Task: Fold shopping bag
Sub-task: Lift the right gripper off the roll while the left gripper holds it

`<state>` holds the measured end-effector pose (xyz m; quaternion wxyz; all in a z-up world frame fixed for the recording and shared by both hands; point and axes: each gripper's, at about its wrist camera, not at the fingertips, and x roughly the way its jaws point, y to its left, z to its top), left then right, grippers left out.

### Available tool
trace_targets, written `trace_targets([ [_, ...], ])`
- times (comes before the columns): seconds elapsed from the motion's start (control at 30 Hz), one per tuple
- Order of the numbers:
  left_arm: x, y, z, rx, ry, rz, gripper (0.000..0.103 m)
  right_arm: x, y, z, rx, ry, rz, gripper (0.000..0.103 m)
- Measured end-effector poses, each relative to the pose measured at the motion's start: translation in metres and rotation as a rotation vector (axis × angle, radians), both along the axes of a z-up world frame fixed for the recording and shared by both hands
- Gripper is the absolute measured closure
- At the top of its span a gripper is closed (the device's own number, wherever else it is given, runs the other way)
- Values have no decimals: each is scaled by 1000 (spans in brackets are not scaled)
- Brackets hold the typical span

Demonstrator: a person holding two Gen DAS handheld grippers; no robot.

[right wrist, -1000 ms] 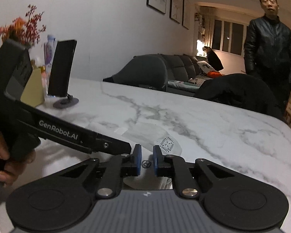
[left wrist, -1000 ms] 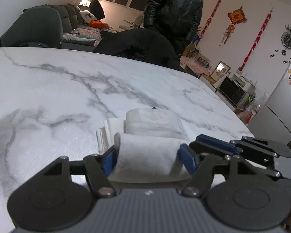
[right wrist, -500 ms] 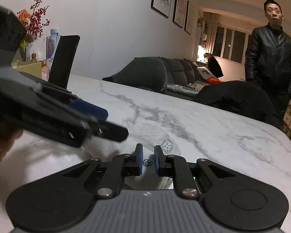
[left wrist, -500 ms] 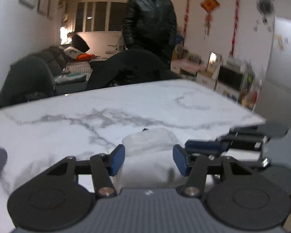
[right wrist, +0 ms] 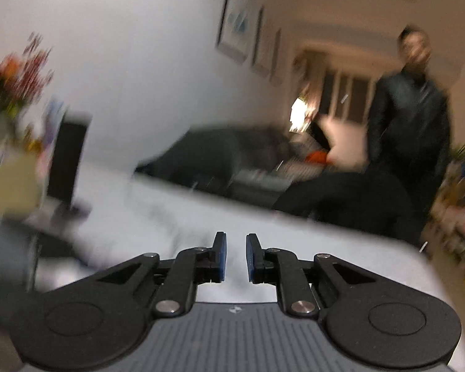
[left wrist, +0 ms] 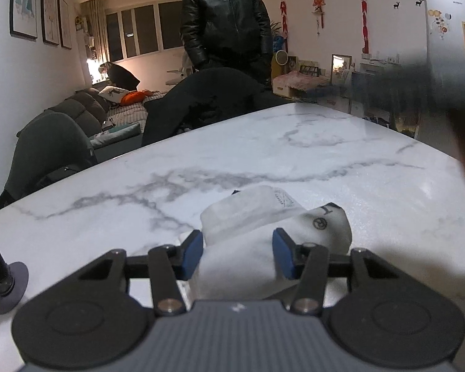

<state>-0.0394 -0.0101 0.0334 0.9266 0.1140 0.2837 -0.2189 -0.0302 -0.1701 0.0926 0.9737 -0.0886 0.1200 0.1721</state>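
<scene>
So the left gripper [left wrist: 237, 254] sat low over the marble table [left wrist: 108, 217], its blue pads spread wide with the folded white shopping bag [left wrist: 263, 232] lying on the tabletop right between and just past them. The pads didn't look like they were squeezing it, more like straddling the near end. The bag was a chunky little bundle, one fold stacked on another, with a small round logo on the right lobe and a printed patch on top.

Off to the near left a small round dark base [left wrist: 9, 288] stood on the table. Further back, a dark chair [left wrist: 46, 148] and a chair draped with a black coat [left wrist: 207, 102] were at the far edge, and a person in a black jacket [left wrist: 226, 24] stood behind that.

The right gripper [right wrist: 235, 255] was up off the table, pads close together with a narrow gap and nothing in it. That view was badly smeared, so I couldn't make out the bag there.
</scene>
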Motion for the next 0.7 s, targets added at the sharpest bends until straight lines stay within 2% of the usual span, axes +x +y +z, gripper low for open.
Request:
trace_targets([
  [0.1,-1,1,1,-1,2,2,56,11,-7,52,24,-127,-50,88],
  [0.17,0,1,2,1,2,3,56,19,-9,82,36,-188,-73,83],
  [0.27,0,1,2,3,3,3,56,33,-12,119,69,-237,-92,82],
  [0.4,1,2,2,7,3,0,56,51,-10,148,70,-268,-124,82],
  [0.53,2,3,2,8,4,0,56,61,-7,153,80,-249,-128,82],
  [0.6,2,3,0,7,4,0,56,58,-4,136,67,-213,-88,80],
  [0.7,2,4,0,4,5,0,56,50,3,95,28,-136,-37,75],
])
